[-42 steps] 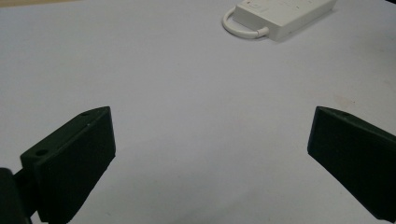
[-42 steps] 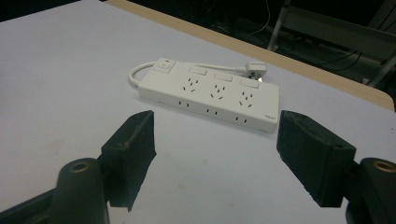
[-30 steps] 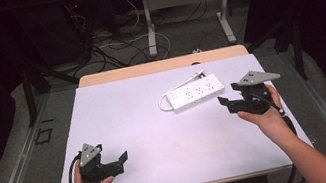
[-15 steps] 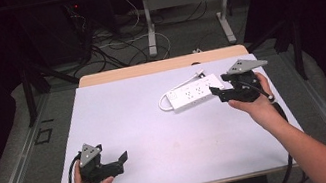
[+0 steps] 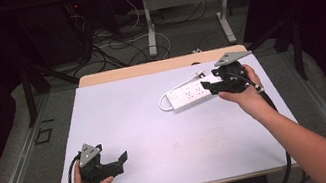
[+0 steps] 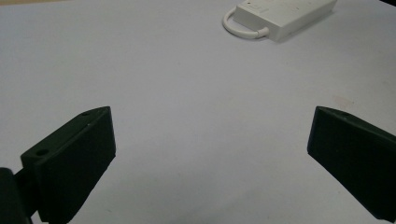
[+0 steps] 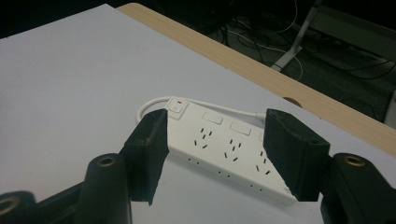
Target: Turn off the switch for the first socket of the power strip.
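Tongs (image 7: pixel 212 149) of right hand hover part-open over power strip (image 7: pixel 224 149) — not touching.

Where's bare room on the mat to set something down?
The mat is bare from its far left corner down to the left gripper, and across its near middle. The crowded part is far right: the power strip with the right gripper over it.

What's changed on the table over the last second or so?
The right tongs moved up the high view to the white power strip; their jaws have just been closing partway, now standing open around the strip without gripping it. The left tongs stayed put, open, and the strip has not shifted.
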Available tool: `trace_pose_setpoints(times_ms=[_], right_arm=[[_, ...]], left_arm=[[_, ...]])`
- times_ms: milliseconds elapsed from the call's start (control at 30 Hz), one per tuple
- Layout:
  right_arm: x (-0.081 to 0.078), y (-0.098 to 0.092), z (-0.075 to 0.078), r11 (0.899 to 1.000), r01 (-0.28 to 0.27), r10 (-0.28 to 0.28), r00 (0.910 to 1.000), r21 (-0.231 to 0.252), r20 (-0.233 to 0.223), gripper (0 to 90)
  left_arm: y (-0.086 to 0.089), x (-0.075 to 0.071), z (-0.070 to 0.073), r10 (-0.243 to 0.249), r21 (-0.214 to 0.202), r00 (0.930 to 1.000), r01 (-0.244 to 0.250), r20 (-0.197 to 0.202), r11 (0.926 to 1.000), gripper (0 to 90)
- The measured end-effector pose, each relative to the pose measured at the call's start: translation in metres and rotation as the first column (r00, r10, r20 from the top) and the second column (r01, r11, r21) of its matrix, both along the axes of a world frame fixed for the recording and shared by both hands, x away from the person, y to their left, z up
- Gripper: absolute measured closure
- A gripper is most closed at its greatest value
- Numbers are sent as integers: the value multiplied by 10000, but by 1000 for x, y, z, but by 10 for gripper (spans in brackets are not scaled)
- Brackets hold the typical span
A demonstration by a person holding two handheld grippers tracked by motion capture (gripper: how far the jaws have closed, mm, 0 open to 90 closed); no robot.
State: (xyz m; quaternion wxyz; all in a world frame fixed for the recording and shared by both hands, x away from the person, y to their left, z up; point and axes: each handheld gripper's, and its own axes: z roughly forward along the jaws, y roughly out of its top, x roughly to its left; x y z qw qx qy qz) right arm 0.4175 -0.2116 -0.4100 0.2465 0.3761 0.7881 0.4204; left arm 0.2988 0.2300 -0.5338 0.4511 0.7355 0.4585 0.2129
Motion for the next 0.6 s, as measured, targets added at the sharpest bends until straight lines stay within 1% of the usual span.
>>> trace_pose_setpoints(times_ms=[133, 167, 200, 233, 267, 367, 400, 467, 533, 600], right_arm=[[11, 1, -4, 9998, 76, -76, 10000, -188, -4, 403], [14, 2, -5, 9997, 133, -135, 9999, -226, -64, 402], [14, 2, -5, 9997, 133, -135, 9999, -226, -64, 402], [20, 3, -8, 9993, 269, -273, 9995, -267, -153, 402], [23, 3, -9, 9989, 335, -341, 9993, -317, -179, 403], [27, 4, -11, 9986, 395, -405, 9988, -360, -262, 405], [31, 5, -12, 9986, 411, -420, 9988, -337, -267, 409], [33, 5, -13, 9985, 441, -451, 9986, -330, -293, 412], [38, 8, -15, 9979, 515, -531, 9977, -388, -419, 420], [40, 8, -15, 9978, 502, -519, 9979, -422, -397, 426]], left_arm=[[0, 0, 0, -12, -8, 10000, 12, 16, 10000, 8], [0, 0, 0, -10, -16, 10000, 10, 17, 10000, 8], [0, 0, 0, -2, -26, 10000, 2, 41, 10000, 8], [1, 0, 0, -34, 57, 10000, 34, 39, 10000, 8], [0, 0, 0, -10, -25, 10000, 10, 15, 10000, 8], [1, 0, 0, -9, -18, 10000, 9, 7, 10000, 8], [1, 0, 0, -11, -16, 10000, 11, 4, 10000, 8], [0, 0, 0, -18, -6, 10000, 18, 0, 10000, 8], [1, 0, 0, -37, 60, 10000, 37, 36, 10000, 8], [1, 0, 0, -35, 65, 10000, 34, 40, 10000, 9]])
